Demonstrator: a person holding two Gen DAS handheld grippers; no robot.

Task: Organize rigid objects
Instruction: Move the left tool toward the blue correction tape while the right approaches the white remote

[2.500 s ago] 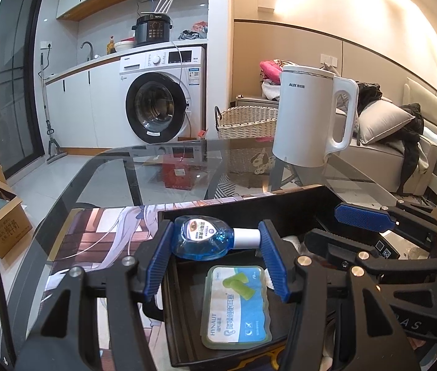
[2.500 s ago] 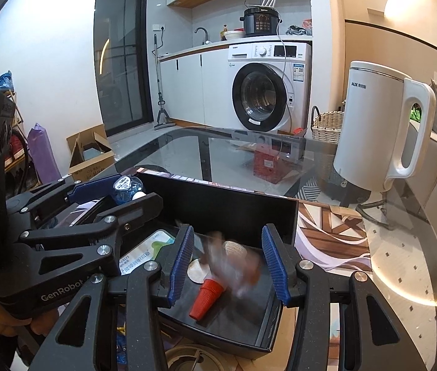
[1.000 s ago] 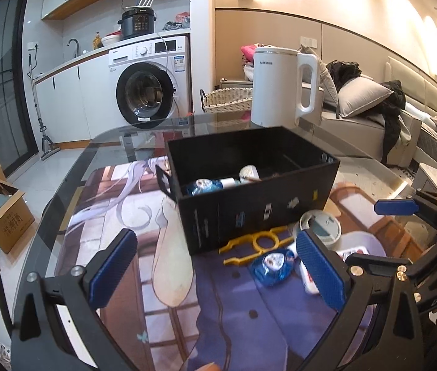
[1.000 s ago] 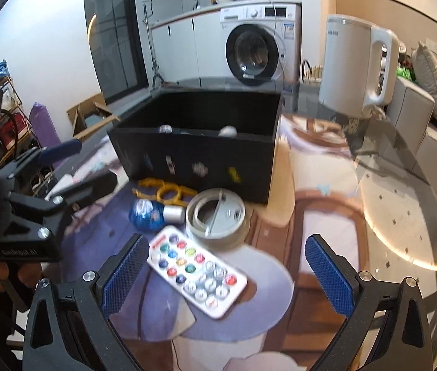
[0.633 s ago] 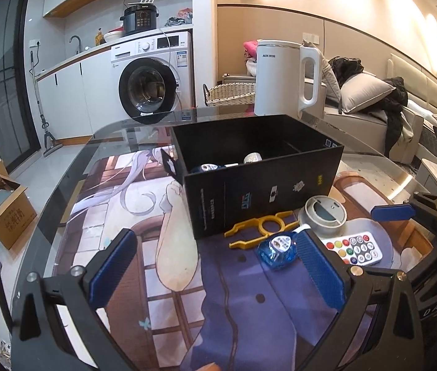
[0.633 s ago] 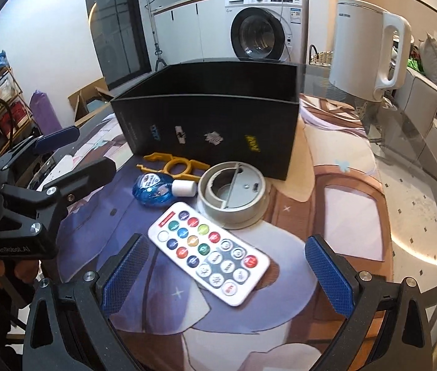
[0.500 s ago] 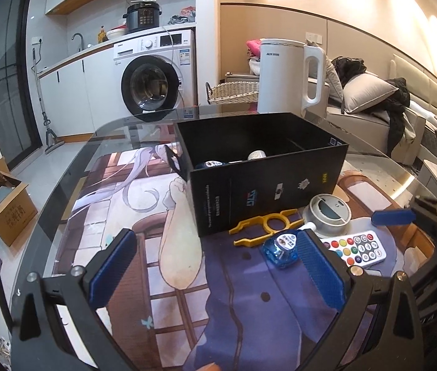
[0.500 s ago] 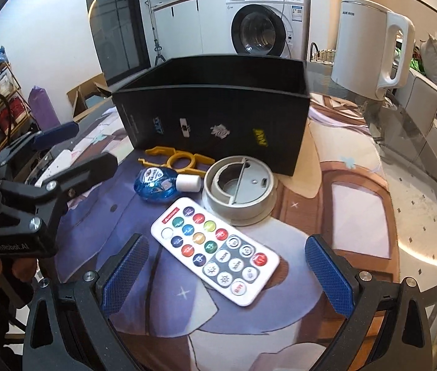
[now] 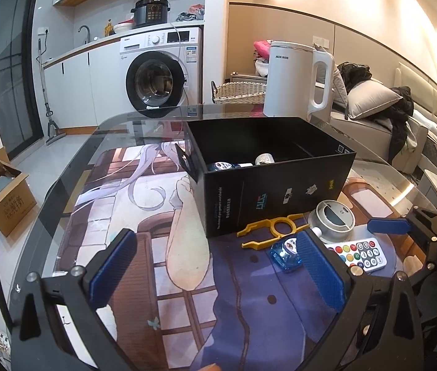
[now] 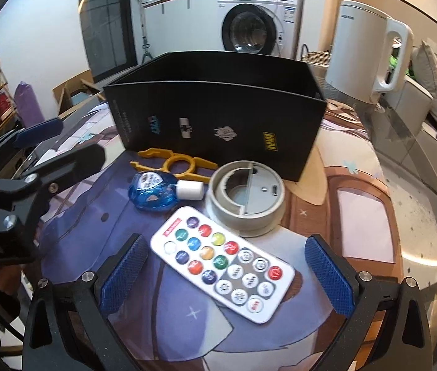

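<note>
Both grippers, left (image 9: 218, 273) and right (image 10: 227, 270), spread wide, holding nothing. We judge remote (image 10: 222, 261), lower centre, may skid when pinched; thin, lies flat.

Black box (image 10: 218, 117), yellow tool (image 10: 176, 163), blue bottle (image 10: 153, 191), white multicoloured-button remote (image 10: 221, 261).

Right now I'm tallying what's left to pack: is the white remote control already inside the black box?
No, the white remote control lies on the mat in front of the black box, between the open right gripper's fingers.
</note>
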